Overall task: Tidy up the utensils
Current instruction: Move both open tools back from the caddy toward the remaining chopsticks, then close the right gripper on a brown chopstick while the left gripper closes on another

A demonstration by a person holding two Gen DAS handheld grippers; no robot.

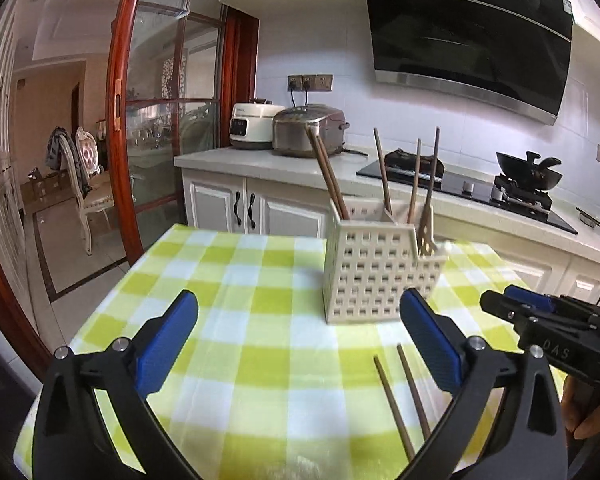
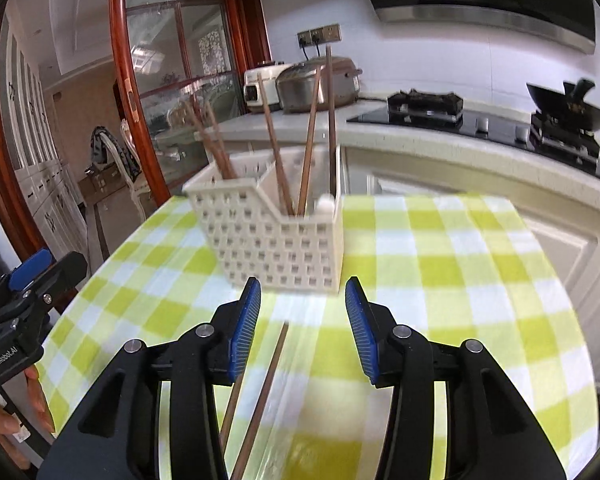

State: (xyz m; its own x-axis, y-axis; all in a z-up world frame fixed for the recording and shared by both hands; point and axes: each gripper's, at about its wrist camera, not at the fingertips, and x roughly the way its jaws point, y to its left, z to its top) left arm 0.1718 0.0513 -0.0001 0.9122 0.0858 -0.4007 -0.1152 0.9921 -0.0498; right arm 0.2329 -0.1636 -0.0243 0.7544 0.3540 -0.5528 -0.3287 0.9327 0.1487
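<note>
Your left gripper point(image 1: 300, 336) stands spread wide, low in the left wrist view, nothing between its blue pads point(image 1: 168, 344). It hangs over the green-and-white checked tablecloth point(image 1: 228, 280).

Two loose chopsticks point(image 1: 404, 392) lie flat on the cloth at lower centre-right of that view, side by side, just inside the right-hand finger and touching neither pad. In the right wrist view the same pair point(image 2: 260, 384) runs from lower centre up toward the middle of the frame, passing close by the left-hand pad.

Your right gripper point(image 2: 303, 328) is partly spread and empty; both pads are clear of the chopsticks. In the left wrist view it shows at the right edge point(image 1: 512, 304).

The white perforated utensil holder point(image 1: 376, 272) stands upright on the cloth, centre-right in the left view, upper centre in the right view point(image 2: 276, 240), beyond both sets of fingertips and untouched. Several chopsticks point(image 1: 328, 172) lean inside it: two at the left end, three toward the right.

Kitchen counter point(image 1: 260, 160) and rice cooker point(image 1: 308, 128) lie behind, upper centre.
</note>
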